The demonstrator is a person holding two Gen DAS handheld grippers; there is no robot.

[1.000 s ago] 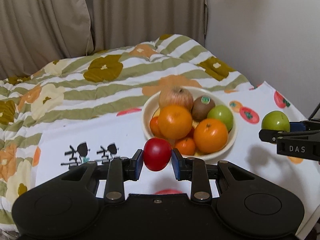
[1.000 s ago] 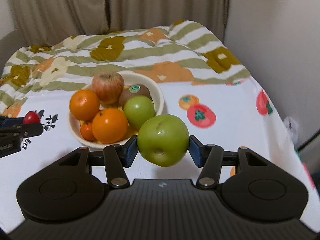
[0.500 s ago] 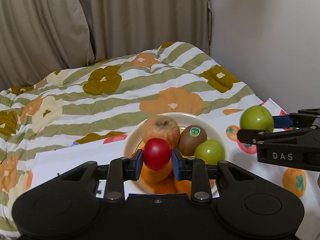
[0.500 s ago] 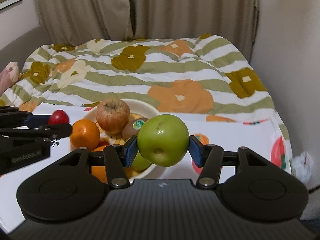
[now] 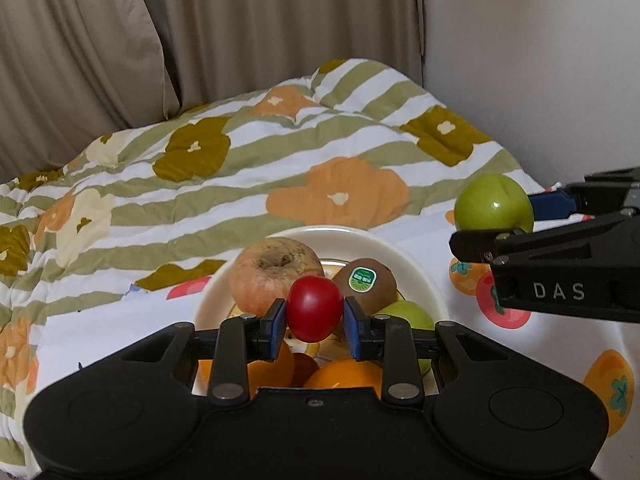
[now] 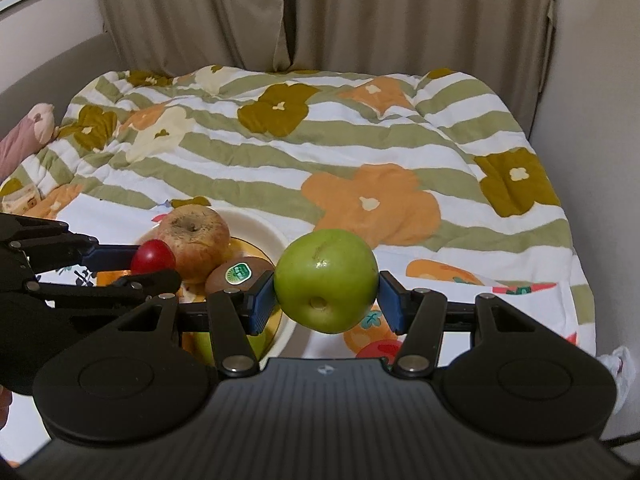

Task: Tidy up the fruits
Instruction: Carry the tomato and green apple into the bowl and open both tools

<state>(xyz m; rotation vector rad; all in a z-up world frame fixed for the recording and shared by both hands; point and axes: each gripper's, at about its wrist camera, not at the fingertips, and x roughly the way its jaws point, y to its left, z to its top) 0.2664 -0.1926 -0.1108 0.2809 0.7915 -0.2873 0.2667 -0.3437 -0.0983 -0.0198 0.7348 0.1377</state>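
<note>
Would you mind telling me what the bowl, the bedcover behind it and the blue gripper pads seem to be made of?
The bowl looks like glazed ceramic or possibly melamine: cream, smooth, softly glossy rim. The bedcover appears to be quilted fabric, matte, with puckered stitch lines and soft folds. The blue pads on the right gripper look like rubber or soft plastic, matte; the frames cannot settle which.

Left tongs [image 5: 315,322] and right tongs [image 6: 326,294] both clamped, tilted downward, side by side.

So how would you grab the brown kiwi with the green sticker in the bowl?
Pinch the kiwi across its narrow middle, coming from above. It lies sticker-up among the other fruit; the pale apple crowds its left and the bowl rim its right, so only the top is free.
</note>
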